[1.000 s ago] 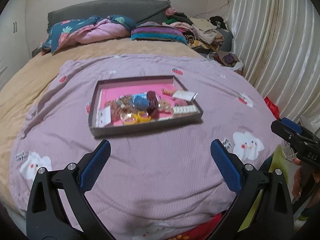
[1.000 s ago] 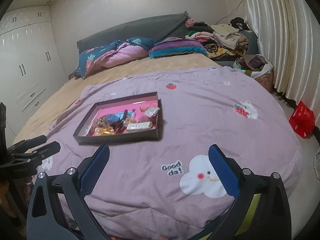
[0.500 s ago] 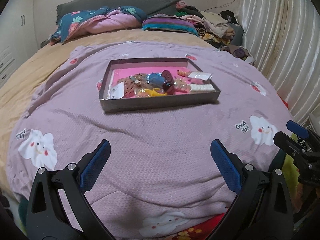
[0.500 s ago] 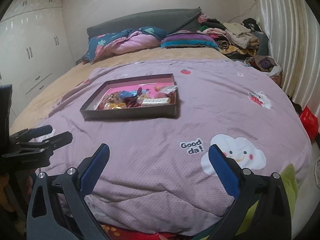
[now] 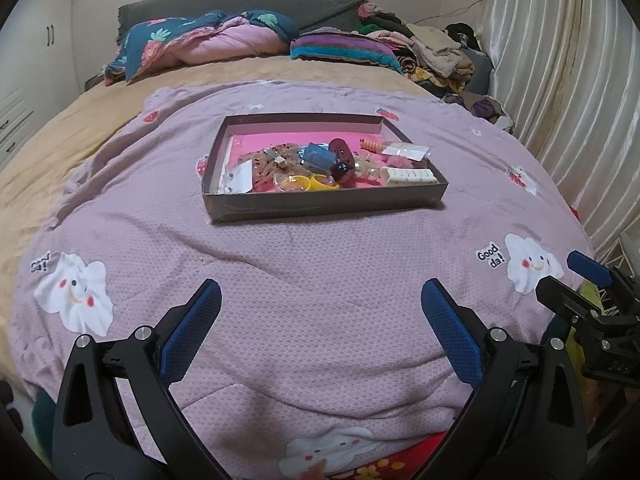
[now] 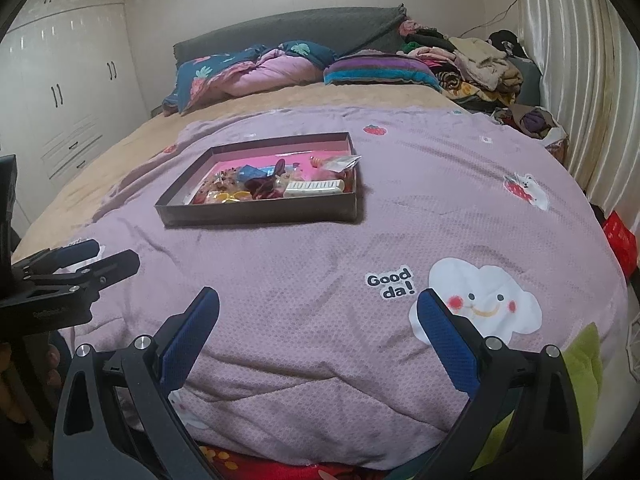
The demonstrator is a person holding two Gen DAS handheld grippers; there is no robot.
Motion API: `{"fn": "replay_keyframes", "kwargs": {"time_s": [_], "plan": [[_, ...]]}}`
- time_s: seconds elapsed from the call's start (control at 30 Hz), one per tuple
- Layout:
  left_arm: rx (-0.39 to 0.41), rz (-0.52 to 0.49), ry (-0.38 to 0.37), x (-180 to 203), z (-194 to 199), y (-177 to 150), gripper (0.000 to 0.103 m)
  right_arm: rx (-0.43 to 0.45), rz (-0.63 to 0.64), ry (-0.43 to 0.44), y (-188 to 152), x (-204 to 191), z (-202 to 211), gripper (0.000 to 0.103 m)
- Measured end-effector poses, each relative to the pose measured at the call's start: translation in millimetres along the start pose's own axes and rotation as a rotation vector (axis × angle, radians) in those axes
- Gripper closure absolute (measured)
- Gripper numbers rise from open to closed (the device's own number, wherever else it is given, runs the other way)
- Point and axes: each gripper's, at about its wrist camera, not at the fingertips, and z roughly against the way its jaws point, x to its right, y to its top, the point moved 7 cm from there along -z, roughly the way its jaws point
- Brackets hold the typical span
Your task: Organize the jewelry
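A: What colours did the bed show?
B: A lilac quilt (image 5: 320, 280) printed with white smiling clouds and red strawberries lay over a tan sheet (image 5: 80, 128).
A: And the box?
B: The tray (image 5: 320, 202) was dark brown outside, bright pink inside. Each tool (image 5: 320, 332) was black with blue pads (image 5: 188, 332).

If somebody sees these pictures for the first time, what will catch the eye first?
Probably the dark shallow box with its bright pink floor, lying mid-bed on the lilac blanket and crowded with small jewelry pieces, yellow rings near its front wall. Next, the open left gripper and right gripper, both empty, short of the box.
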Motion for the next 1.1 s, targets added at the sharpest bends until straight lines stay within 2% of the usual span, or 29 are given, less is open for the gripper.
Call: {"fn": "replay_keyframes", "kwargs": {"time_s": [1.1], "plan": [[-0.023,0.000,0.007,-1.8,-3.6,1.1,0.009,-0.011,-0.022,-0.006,-1.4,5.5,-1.5,0.004]]}}
